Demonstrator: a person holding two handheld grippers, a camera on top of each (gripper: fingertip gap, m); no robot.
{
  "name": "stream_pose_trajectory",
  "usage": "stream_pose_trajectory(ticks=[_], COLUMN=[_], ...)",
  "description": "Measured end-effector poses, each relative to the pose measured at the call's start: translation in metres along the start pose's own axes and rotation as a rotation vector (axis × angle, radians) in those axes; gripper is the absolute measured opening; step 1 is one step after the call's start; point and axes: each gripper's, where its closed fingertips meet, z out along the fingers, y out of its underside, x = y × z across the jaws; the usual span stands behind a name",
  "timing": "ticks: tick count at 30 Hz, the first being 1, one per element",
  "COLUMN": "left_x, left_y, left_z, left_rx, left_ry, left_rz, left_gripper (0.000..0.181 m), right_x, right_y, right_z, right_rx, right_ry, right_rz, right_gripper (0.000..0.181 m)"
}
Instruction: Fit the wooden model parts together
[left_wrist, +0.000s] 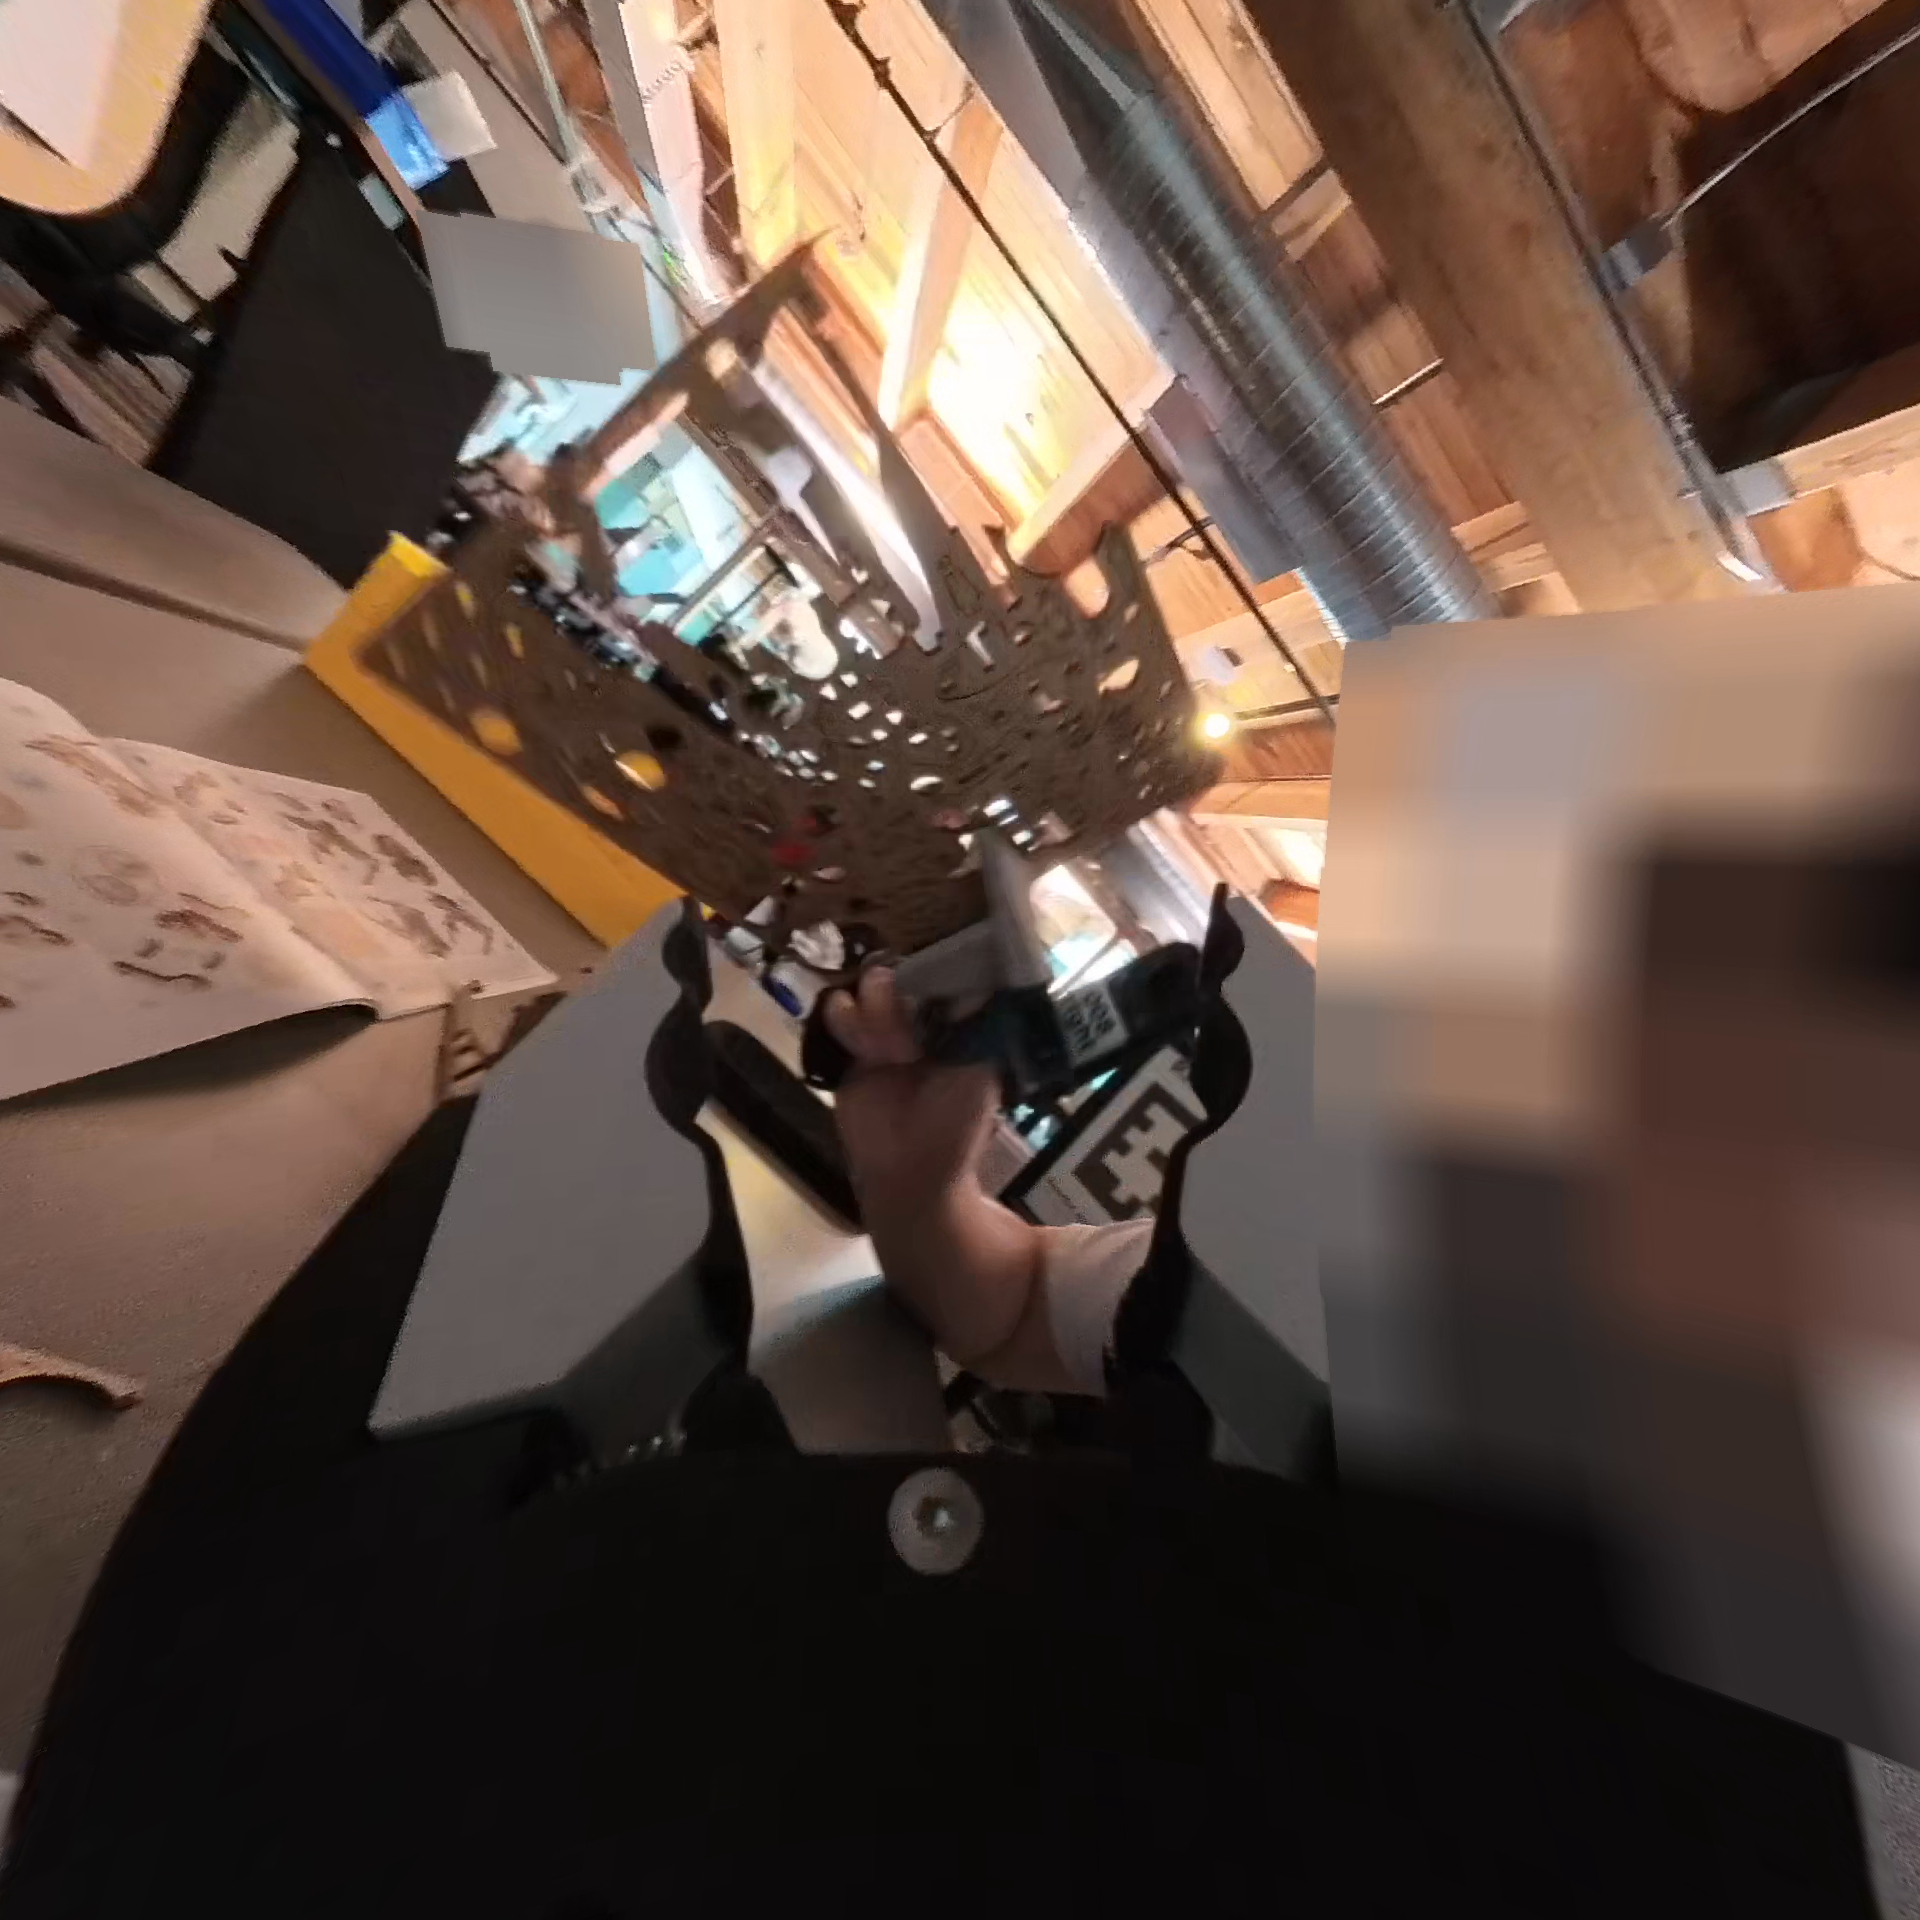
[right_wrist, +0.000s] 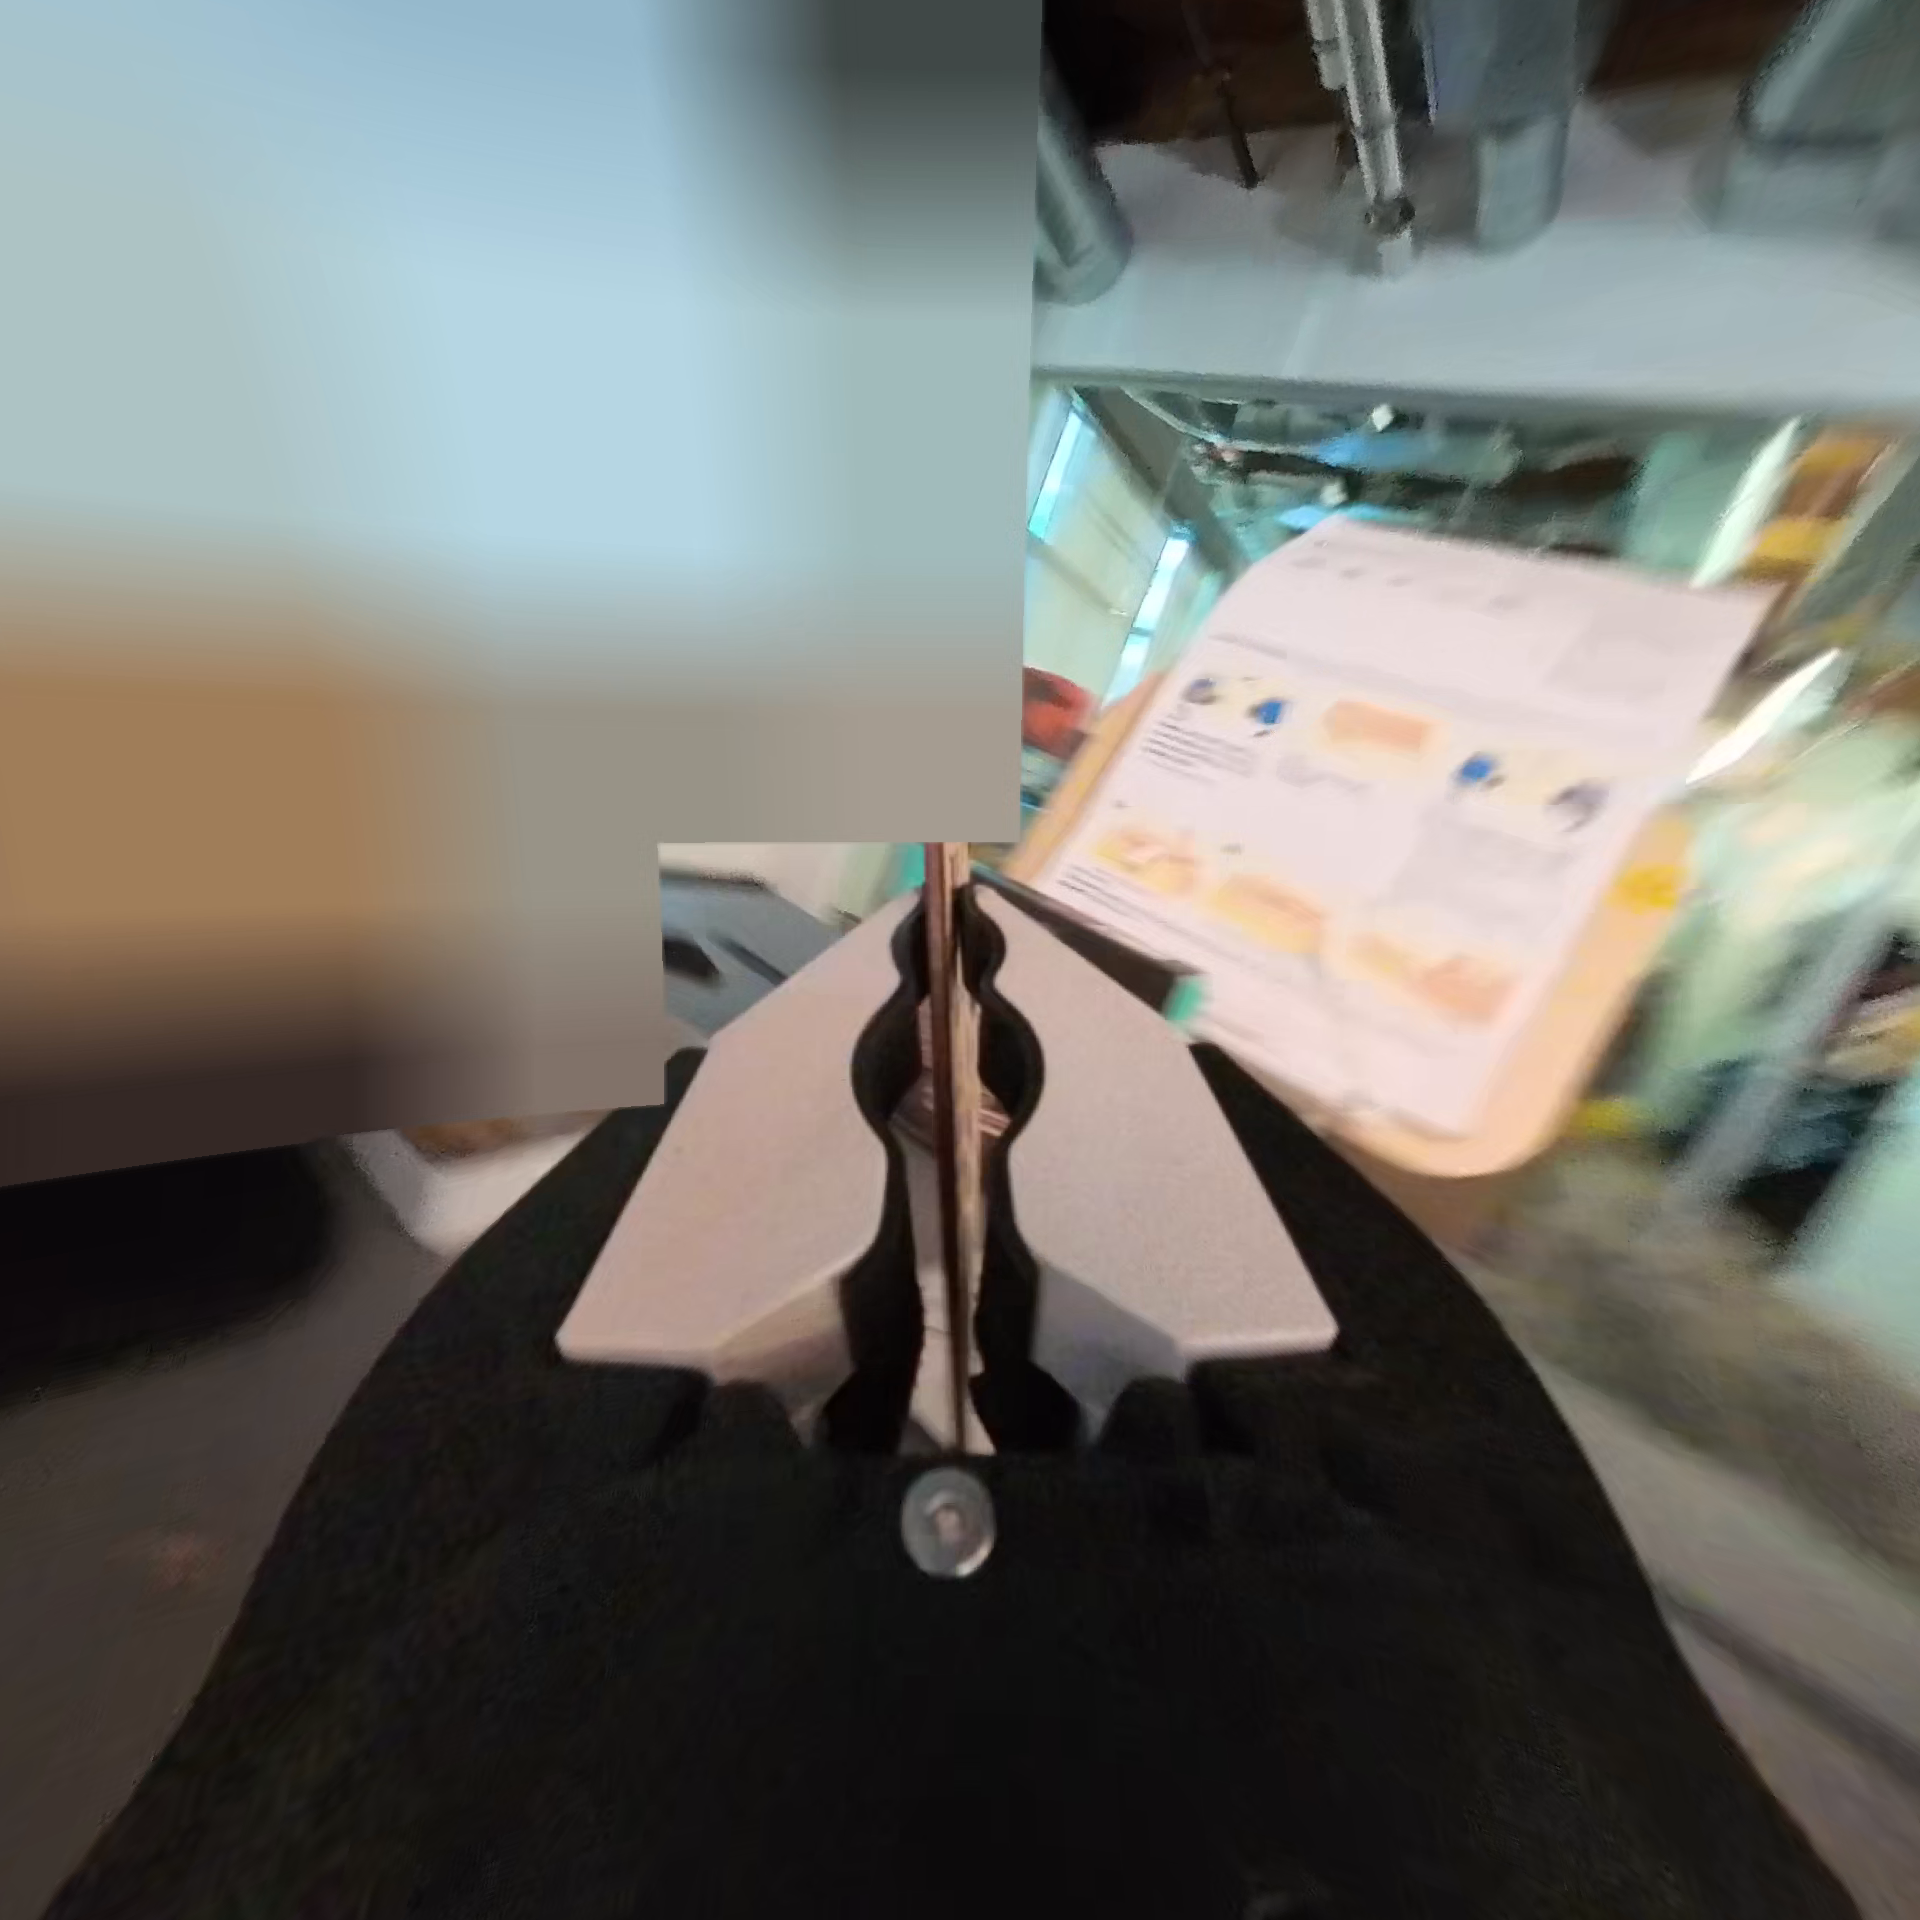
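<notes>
A thin wooden sheet (left_wrist: 790, 748) full of punched-out holes is held up in the air, tilted. In the left wrist view my right gripper (left_wrist: 1003, 935), held by a hand (left_wrist: 914, 1122), is clamped on the sheet's lower edge. My left gripper (left_wrist: 951, 925) is open and empty, with its two fingers spread either side of that hand and a little short of the sheet. In the right wrist view my right gripper (right_wrist: 940, 904) is shut on the sheet, which shows edge-on as a thin strip (right_wrist: 943, 1143) between the pads.
An open instruction booklet (left_wrist: 208, 883) lies on the beige table (left_wrist: 156, 1195) at the left, with a yellow box (left_wrist: 499, 779) behind it. A small curved wooden piece (left_wrist: 62, 1371) lies at the table's near left. A blurred instruction page (right_wrist: 1403, 831) stands at the right.
</notes>
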Motion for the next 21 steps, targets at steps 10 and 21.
stream_pose_trajectory(ticks=[10,21], left_x=[-0.019,-0.049], left_y=[0.031,0.058], left_z=[0.015,0.016], left_rx=[-0.081,-0.178], left_ry=[-0.115,-0.295], left_rz=[0.058,0.051], left_gripper=[0.092,0.079], right_x=[0.017,0.063], right_y=[0.012,-0.004], right_z=[-0.006,-0.029], right_rx=[0.133,0.479], right_ry=[-0.15,-0.147], right_rz=[0.768,1.149], right_gripper=[0.001,0.0])
